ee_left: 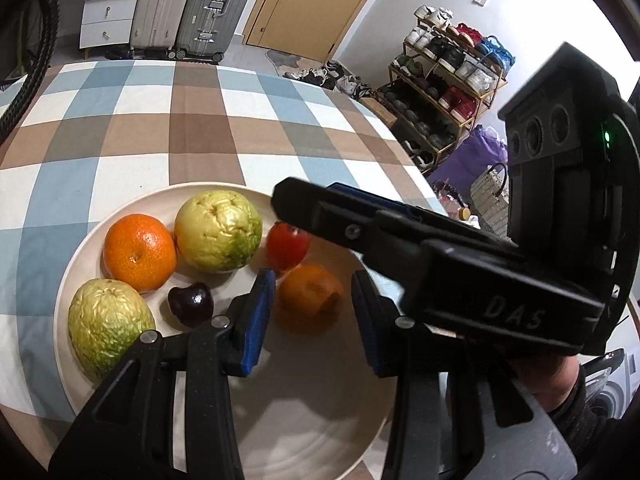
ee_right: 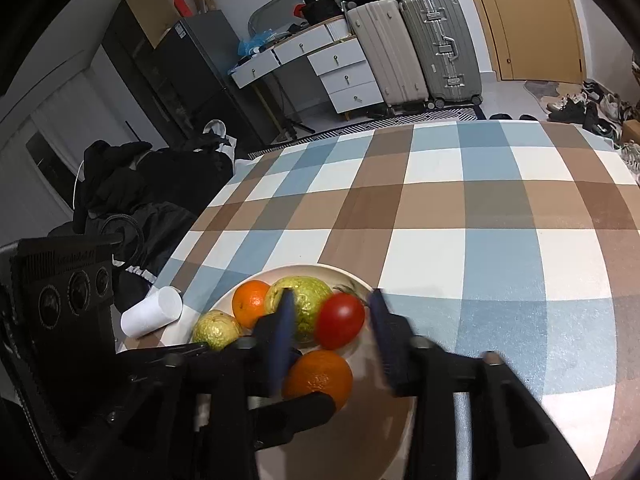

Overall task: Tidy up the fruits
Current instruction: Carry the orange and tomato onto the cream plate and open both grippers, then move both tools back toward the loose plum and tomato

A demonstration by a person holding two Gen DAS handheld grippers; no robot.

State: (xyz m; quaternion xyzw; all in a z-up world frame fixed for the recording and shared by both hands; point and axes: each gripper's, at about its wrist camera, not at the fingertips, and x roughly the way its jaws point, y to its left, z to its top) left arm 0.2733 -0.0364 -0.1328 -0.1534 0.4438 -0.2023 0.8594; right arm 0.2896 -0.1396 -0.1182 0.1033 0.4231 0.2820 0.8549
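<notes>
A cream plate holds a large orange, two green-yellow guavas and a dark cherry. My left gripper is open, with a small orange on the plate between its blue pads and a thin gap on each side. My right gripper comes in from the right above a red tomato. In the right wrist view the right gripper is open, the tomato loose between its fingers. The small orange lies just below, beside a left finger.
The plate stands near the front of a checkered tablecloth. A white roll lies at the table's left edge. A hand holds the right gripper's body. Suitcases, drawers and a shoe rack stand beyond the table.
</notes>
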